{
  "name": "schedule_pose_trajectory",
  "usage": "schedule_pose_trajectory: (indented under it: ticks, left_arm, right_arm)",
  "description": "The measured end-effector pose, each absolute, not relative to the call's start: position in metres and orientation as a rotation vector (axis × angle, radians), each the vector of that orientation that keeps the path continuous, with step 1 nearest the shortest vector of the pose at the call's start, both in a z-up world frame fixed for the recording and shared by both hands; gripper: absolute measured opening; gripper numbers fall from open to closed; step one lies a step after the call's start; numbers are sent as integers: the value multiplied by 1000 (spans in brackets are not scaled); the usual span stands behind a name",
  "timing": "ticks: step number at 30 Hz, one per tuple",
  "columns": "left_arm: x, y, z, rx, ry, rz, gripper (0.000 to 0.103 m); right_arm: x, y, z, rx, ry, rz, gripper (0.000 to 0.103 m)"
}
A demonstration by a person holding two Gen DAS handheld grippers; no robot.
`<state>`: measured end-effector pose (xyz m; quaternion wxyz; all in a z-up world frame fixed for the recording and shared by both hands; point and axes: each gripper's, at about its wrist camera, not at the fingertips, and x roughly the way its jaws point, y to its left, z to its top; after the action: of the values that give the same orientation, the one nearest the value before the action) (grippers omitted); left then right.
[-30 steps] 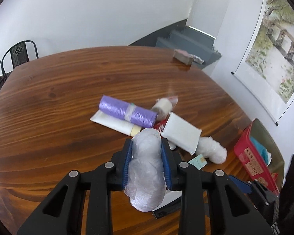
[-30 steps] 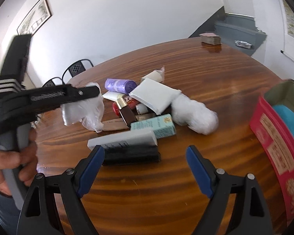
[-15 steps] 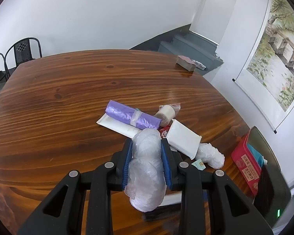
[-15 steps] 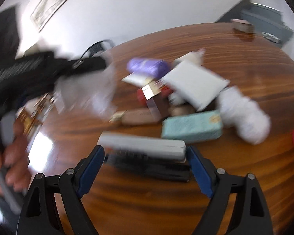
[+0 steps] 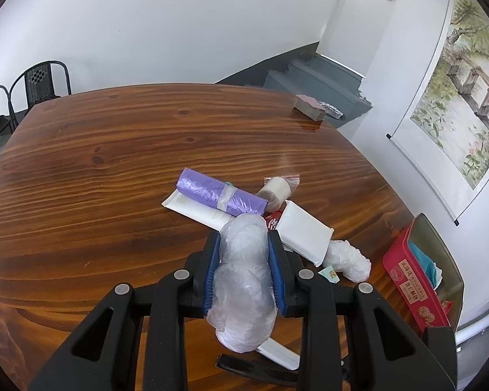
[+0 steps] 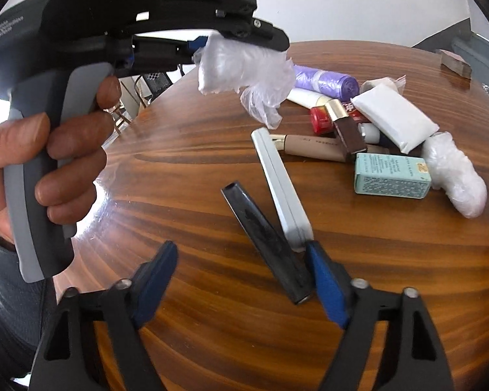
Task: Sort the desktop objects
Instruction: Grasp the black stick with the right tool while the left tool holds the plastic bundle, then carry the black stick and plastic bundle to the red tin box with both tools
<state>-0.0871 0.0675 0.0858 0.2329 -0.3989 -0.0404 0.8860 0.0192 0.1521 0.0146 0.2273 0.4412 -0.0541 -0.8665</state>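
Since a second ago the right hand-held gripper (image 6: 241, 280) has swung down and rolled toward the near pair of long things, which then lay crosswise before it and now run away from it at a slant. Its jaws are closing, with the near end of the flat black bar (image 6: 265, 242) between them against the right pad, the left pad clear of it. A grey-white slim case (image 6: 282, 187) lies just beside the bar, its near end touching the right fingertip, so the close could catch both; the bar's long axis runs up-left. The left hand-held gripper (image 5: 244, 260) is clamped nearly closed on a crumpled clear plastic bag (image 5: 244, 280), held above the brown wooden surface (image 5: 97, 179). A red box (image 5: 410, 280) sits at the surface's right edge, partly cut off; its contents are hard to make out.
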Motion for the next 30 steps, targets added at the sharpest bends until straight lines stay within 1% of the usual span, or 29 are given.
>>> schedule_pose_trajectory:
  ticks: [1,2,3,5,6,7,8,9,10,13,17,24,27,30]
  left_arm:
    - [-87,67,86,-1097,-113,2435,31]
    - [-88,67,85,-1099,-115,2435,31]
    - [-87,67,85,-1099,-115,2434,31]
    - [-87,67,86,-1096,-110,2434,31]
    - [-87,68,86,-1095,-107,2434,31]
    - [-87,68,86,-1092,-102,2435,31]
    - [-86,68,86,-1090,-99,2437,31]
    - [-86,69,86,-1088,-93,2443,31]
    - [-85,70,86,-1085,-81,2455,31]
    - [-83,74,85,-1071,-29,2495,31]
    - [-79,78,88,-1047,-2,2514,31]
    - [-68,87,94,-983,76,2563,31]
    - [-62,94,95,-960,115,2569,31]
    - [-55,101,96,-932,153,2575,31]
  right_arm:
    - [17,151,13,1226,-145,-2384,62]
    - [15,149,12,1235,-134,-2385,55]
    - [14,147,12,1229,-116,-2396,53]
    - [12,141,10,1235,-68,-2426,45]
    - [11,139,10,1235,-48,-2442,43]
    - [10,137,10,1236,-29,-2457,39]
    - [11,135,10,1236,-9,-2473,34]
    - [13,134,9,1237,18,-2492,31]
    - [15,133,9,1234,34,-2498,26]
    - [24,133,8,1230,52,-2513,18]
    - [39,141,9,1225,14,-2520,18]
    - [73,187,24,1142,-210,-2561,18]
    - [83,205,29,1111,-267,-2603,18]
    - [76,205,43,1078,-315,-2646,18]
